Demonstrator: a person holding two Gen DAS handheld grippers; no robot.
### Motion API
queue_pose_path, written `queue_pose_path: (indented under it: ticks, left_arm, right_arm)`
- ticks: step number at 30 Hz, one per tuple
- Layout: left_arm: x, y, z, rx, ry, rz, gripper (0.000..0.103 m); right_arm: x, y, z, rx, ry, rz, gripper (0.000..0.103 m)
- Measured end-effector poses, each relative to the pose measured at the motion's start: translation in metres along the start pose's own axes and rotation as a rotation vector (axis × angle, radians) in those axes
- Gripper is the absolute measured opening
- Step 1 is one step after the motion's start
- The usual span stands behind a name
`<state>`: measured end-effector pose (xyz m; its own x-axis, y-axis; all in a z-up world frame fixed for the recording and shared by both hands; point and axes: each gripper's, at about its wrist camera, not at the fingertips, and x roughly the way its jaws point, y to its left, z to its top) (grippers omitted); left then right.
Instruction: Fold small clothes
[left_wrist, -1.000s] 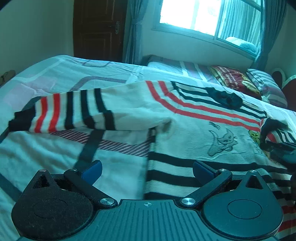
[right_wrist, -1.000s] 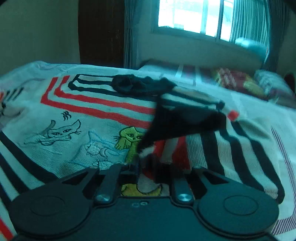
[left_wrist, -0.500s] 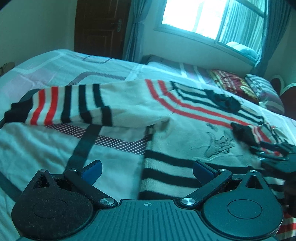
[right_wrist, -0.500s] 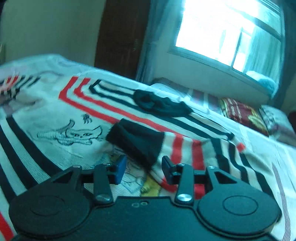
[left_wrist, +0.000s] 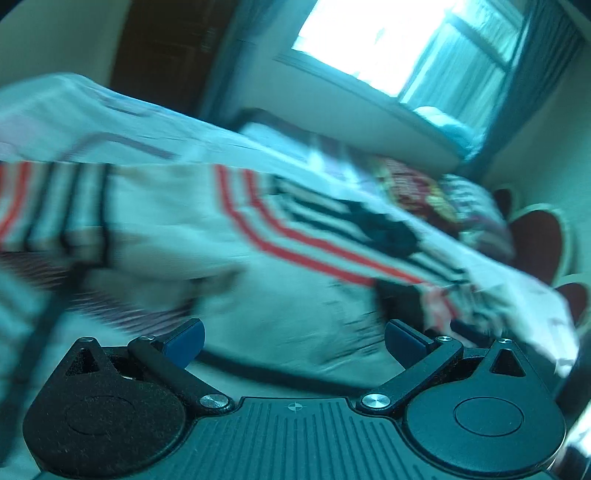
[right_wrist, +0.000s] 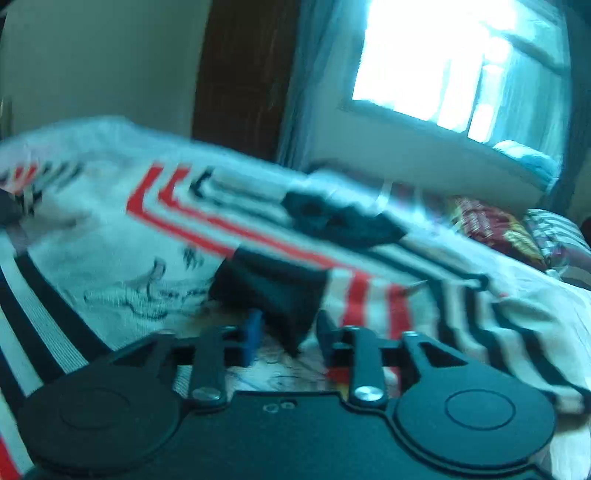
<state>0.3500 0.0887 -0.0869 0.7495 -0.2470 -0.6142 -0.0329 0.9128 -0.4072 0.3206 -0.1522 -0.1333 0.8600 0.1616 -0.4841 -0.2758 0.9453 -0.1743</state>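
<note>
The sweater (left_wrist: 295, 295) lies spread out on the bed (left_wrist: 74, 110). It is white with red and black stripes and has little animal drawings on the front. In the right view, one sleeve (right_wrist: 369, 299) is folded over onto the front, and its black cuff (right_wrist: 273, 295) lies on top of the drawings.

The left tool (left_wrist: 294, 338) is wide open. It holds nothing and hangs over the lower part of the sweater. This picture is blurry.

The right tool (right_wrist: 288, 334) is partly open. The black cuff sits just in front of its two tips, with a corner between them, but the tips do not squeeze it.

Past the sweater are some pillows (right_wrist: 517, 229) and a bright window (left_wrist: 388, 48).
</note>
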Motion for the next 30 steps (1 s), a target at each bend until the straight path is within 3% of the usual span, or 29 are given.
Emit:
queue_pose_path:
  ticks: [2, 5, 7, 15, 16, 17, 18, 20, 22, 25, 28, 30]
  left_arm:
    - [0.026, -0.015, 0.003, -0.021, 0.033, -0.067, 0.102]
    - [0.069, -0.037, 0.0, -0.07, 0.127, -0.159, 0.065]
    - [0.092, -0.053, -0.006, -0.084, 0.166, -0.18, 0.064]
    - [0.137, -0.09, -0.003, -0.075, 0.172, -0.156, 0.062]
    - [0.14, -0.097, -0.001, -0.042, 0.173, -0.141, 0.055]
    - [0.146, -0.103, 0.001, 0.005, 0.183, -0.117, 0.018]
    - [0.153, -0.106, 0.0, 0.031, 0.209, -0.115, 0.009]
    - [0.152, -0.103, 0.005, 0.044, 0.192, -0.13, 0.008]
    - [0.13, -0.096, 0.019, 0.076, 0.116, -0.146, 0.008]
    - [0.106, -0.089, 0.036, 0.136, 0.048, -0.127, 0.008]
    - [0.095, -0.065, 0.045, 0.171, 0.033, -0.078, 0.008]
    - [0.098, -0.048, 0.044, 0.149, 0.067, -0.079, 0.008]
  right_arm:
    - [-0.016, -0.013, -0.006, 0.088, -0.003, 0.004, 0.043]
    - [-0.036, -0.033, -0.014, 0.208, -0.002, -0.012, 0.043]
    - [-0.047, -0.046, -0.019, 0.279, -0.003, -0.034, 0.042]
    - [-0.065, -0.103, -0.04, 0.564, 0.009, -0.056, 0.043]
    - [-0.067, -0.11, -0.044, 0.616, 0.006, -0.054, 0.043]
    - [-0.069, -0.116, -0.047, 0.664, 0.003, -0.049, 0.044]
    - [-0.071, -0.122, -0.05, 0.706, -0.003, -0.042, 0.045]
    - [-0.074, -0.136, -0.059, 0.818, -0.017, -0.005, 0.045]
    - [-0.075, -0.15, -0.067, 0.927, -0.029, 0.045, 0.049]
    - [-0.076, -0.166, -0.08, 1.07, -0.07, 0.129, 0.064]
    - [-0.07, -0.179, -0.093, 1.215, -0.089, 0.21, 0.064]
    - [-0.063, -0.185, -0.101, 1.294, -0.097, 0.245, 0.061]
